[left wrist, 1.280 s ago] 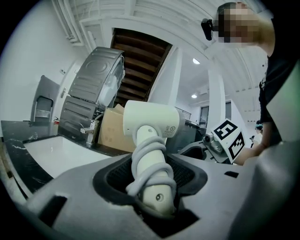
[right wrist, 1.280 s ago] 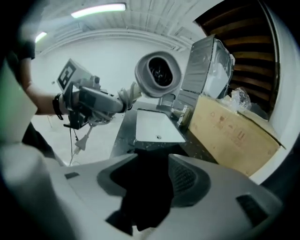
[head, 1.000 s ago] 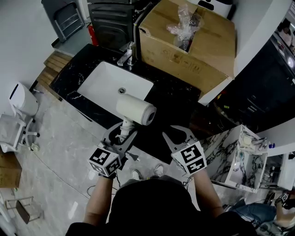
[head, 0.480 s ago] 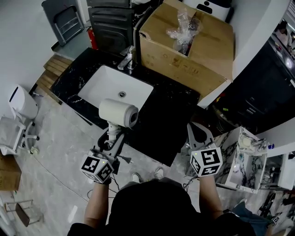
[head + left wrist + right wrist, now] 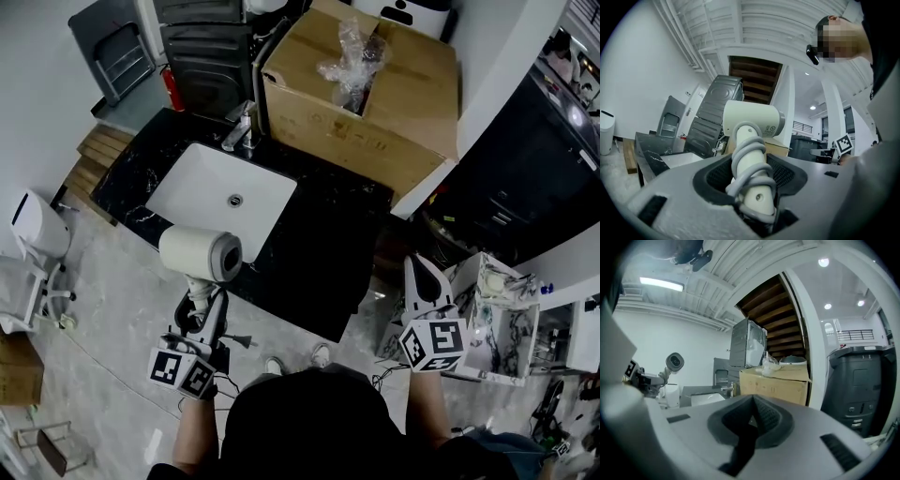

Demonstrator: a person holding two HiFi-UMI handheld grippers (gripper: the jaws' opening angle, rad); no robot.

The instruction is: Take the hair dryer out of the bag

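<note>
A white hair dryer [image 5: 200, 253] stands upright over the counter's front edge, its handle wrapped in grey cord. My left gripper [image 5: 202, 309] is shut on that handle; in the left gripper view the pads clamp the corded handle [image 5: 752, 173] below the barrel [image 5: 754, 119]. The clear plastic bag [image 5: 349, 54] lies crumpled on the cardboard box [image 5: 375, 112] at the back, far from both grippers. My right gripper [image 5: 424, 279] hovers off the counter's right end, jaws together with nothing between them [image 5: 751, 416]. From the right gripper view the dryer [image 5: 674, 362] shows far left.
A white sink [image 5: 225, 192] with a faucet [image 5: 242, 131] is set in the black counter [image 5: 323, 253]. A marble-patterned shelf unit [image 5: 497, 319] stands right of my right gripper. A white bin [image 5: 37, 225] sits on the floor at left.
The left gripper has carried the dryer leftward and toward the person, away from the box. The right gripper's jaws have closed on nothing, and it has swung out to the right.
</note>
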